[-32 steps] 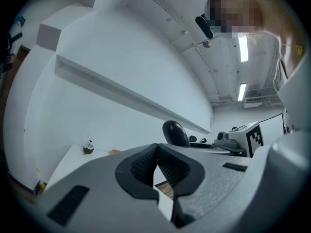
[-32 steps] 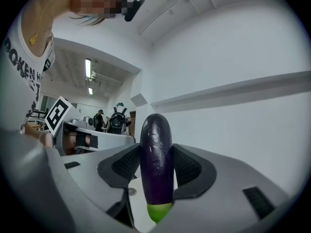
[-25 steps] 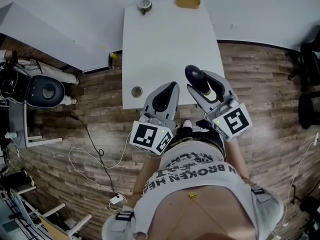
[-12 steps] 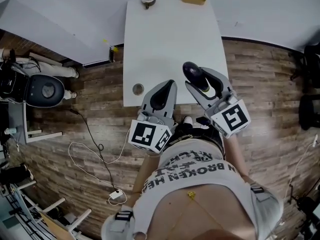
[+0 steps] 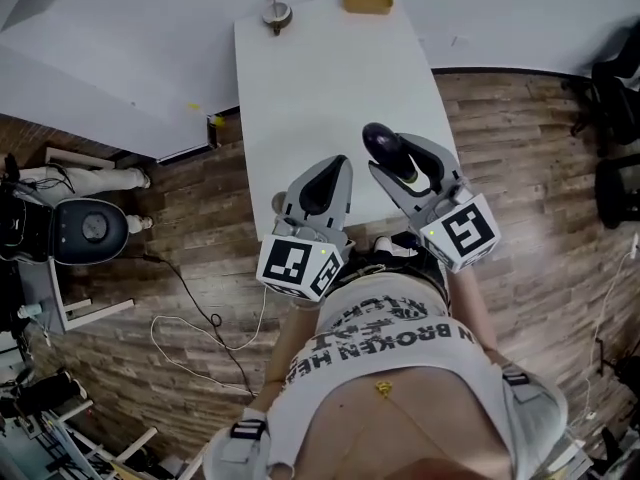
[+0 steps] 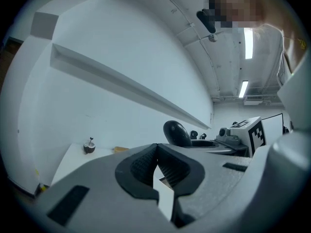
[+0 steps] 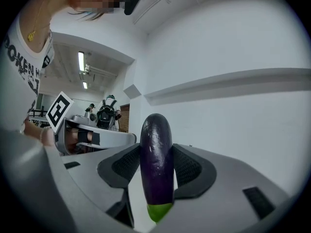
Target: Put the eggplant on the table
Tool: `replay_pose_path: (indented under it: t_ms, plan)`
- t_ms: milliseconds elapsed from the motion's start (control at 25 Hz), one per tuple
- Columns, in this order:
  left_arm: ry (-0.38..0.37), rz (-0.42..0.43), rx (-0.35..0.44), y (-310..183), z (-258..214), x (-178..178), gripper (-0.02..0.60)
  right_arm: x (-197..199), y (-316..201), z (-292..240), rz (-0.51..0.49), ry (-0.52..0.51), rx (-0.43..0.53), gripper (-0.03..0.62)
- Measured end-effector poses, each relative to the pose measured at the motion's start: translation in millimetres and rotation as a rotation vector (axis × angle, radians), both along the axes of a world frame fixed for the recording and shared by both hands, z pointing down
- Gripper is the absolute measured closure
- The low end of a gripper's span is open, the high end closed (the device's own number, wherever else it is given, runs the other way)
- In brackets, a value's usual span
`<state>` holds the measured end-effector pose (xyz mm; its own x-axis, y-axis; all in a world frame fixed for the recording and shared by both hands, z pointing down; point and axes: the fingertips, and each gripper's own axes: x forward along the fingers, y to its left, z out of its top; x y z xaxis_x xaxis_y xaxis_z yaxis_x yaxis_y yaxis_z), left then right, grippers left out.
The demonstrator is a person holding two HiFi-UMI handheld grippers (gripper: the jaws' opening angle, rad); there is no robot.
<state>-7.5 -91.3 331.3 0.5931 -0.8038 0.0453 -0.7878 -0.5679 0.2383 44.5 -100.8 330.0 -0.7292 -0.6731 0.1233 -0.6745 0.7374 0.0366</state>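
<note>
While the person stands at the near edge of a white rectangular surface [image 5: 330,78], each hand holds out a grey pair of tongs over it.

The right tongs [image 5: 395,158] are closed on a glossy, dark purple eggplant [image 5: 383,146]. In the right gripper view the two black ribbed pads [image 7: 189,169] press on either side of the eggplant [image 7: 156,164], which fills the gap of the right tongs [image 7: 156,152]. It is long and smooth, almost black, with soft highlights along its skin. Its rounded end pokes out past the tips, away from the person. Its bright green stem end sits back between the jaws, toward the camera. In the head view the eggplant is over the surface, close to the right edge and nearer the near edge than the far one. Whether it touches the surface cannot be made out.

The left tongs [image 5: 335,168] reach over the near edge, just beside the right pair. In the left gripper view the tips of the left tongs [image 6: 156,152] meet, with only a thin wedge of white showing behind them and nothing between.

Along the far edge sit a small round brown object with a stalk [image 5: 276,13], near the far left corner, and a yellow block [image 5: 367,0], toward the far right corner. Both are well apart from the eggplant.
</note>
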Motion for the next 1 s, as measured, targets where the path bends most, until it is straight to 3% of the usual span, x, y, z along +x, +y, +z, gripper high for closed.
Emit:
replay_pose_path:
  t_ms: [440,1000]
  plan:
    - [0.013,0.067,0.006,-36.0,4.9,-35.6,0.583,-44.0,-32.2,7.6,0.032,0.052,-0.004,0.387]
    - [0.003,0.137,-0.026,-48.4,27.4,-53.1,0.583,-55.3,-45.5,32.1,0.122,0.085,-0.051,0.387]
